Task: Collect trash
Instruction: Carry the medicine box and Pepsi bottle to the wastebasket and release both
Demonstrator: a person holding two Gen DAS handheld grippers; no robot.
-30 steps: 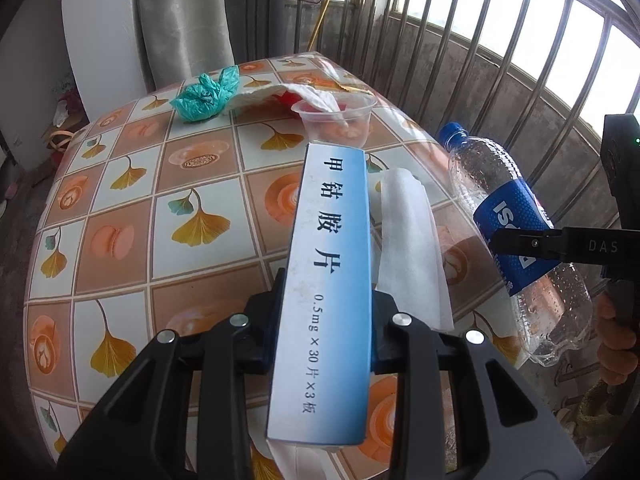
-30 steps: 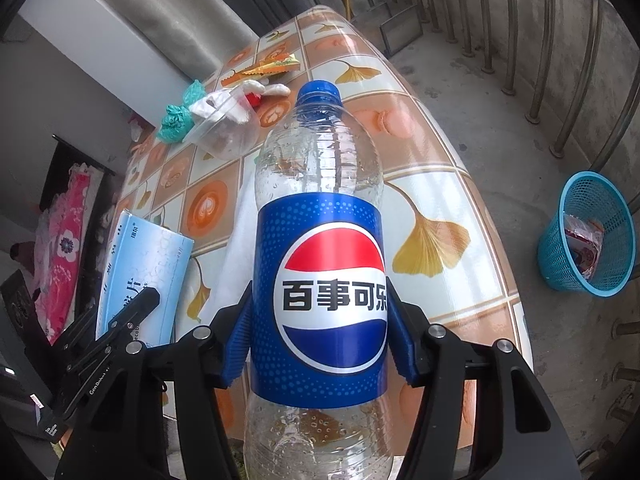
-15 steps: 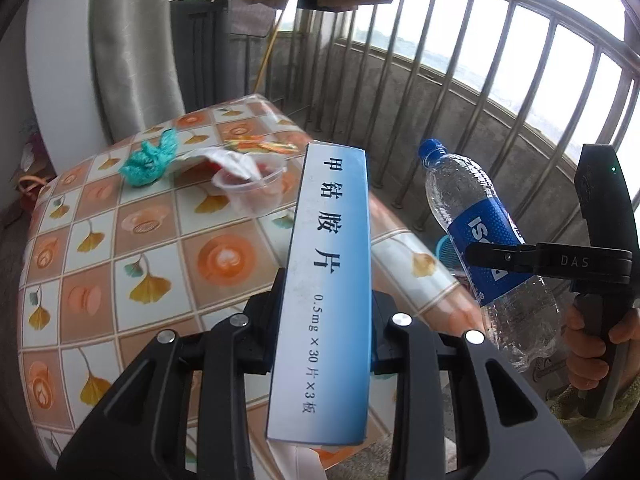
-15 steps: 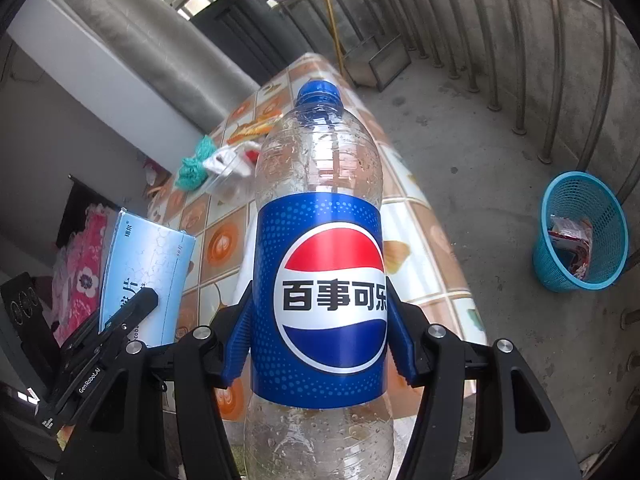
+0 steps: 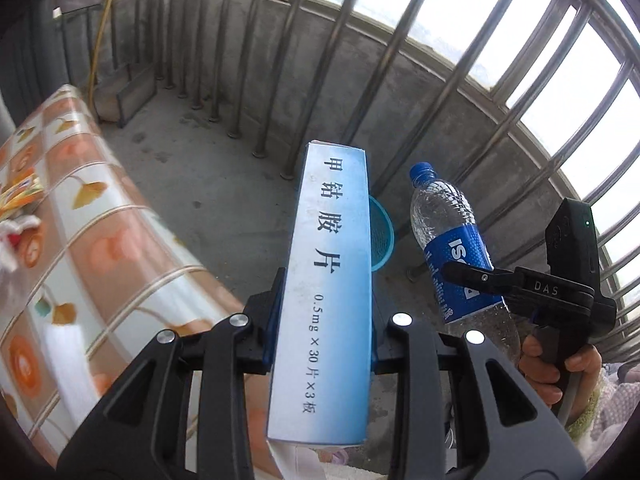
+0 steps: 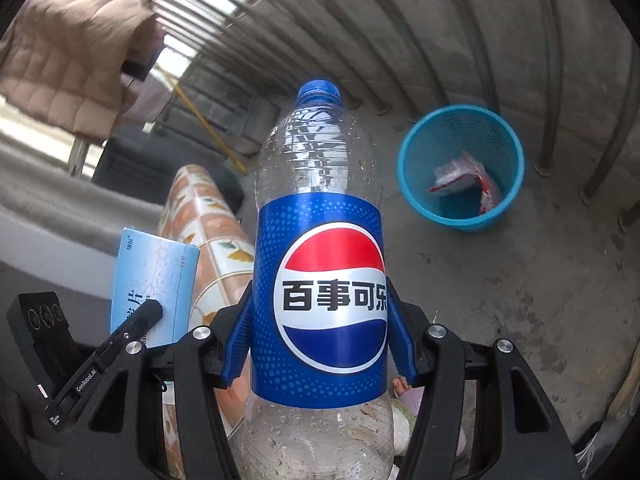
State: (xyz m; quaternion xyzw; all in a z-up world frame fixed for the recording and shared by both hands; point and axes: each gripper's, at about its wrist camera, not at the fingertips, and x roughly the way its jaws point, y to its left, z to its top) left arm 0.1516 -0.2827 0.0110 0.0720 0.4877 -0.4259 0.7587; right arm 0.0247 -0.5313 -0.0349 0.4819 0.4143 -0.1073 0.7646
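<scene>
My left gripper (image 5: 322,326) is shut on a long blue-and-white medicine box (image 5: 328,280), held off the table's edge. My right gripper (image 6: 320,340) is shut on an empty Pepsi bottle (image 6: 320,216) with a blue cap and label; the bottle also shows in the left wrist view (image 5: 452,248), to the right of the box. A blue mesh waste basket (image 6: 460,168) stands on the concrete floor ahead of the bottle, with red-and-white wrappers inside. In the left wrist view the basket (image 5: 382,236) is mostly hidden behind the box.
The table with the orange leaf-pattern cloth (image 5: 80,240) is at my left, with wrappers (image 5: 16,200) at its far edge. Metal balcony railing (image 5: 440,60) and a low concrete wall run behind the basket. A padded jacket (image 6: 68,52) hangs at upper left.
Both grippers have swung right, away from the table top and toward the balcony floor. The waste basket is now nearer and more central in the right wrist view. Both grips are unchanged.
</scene>
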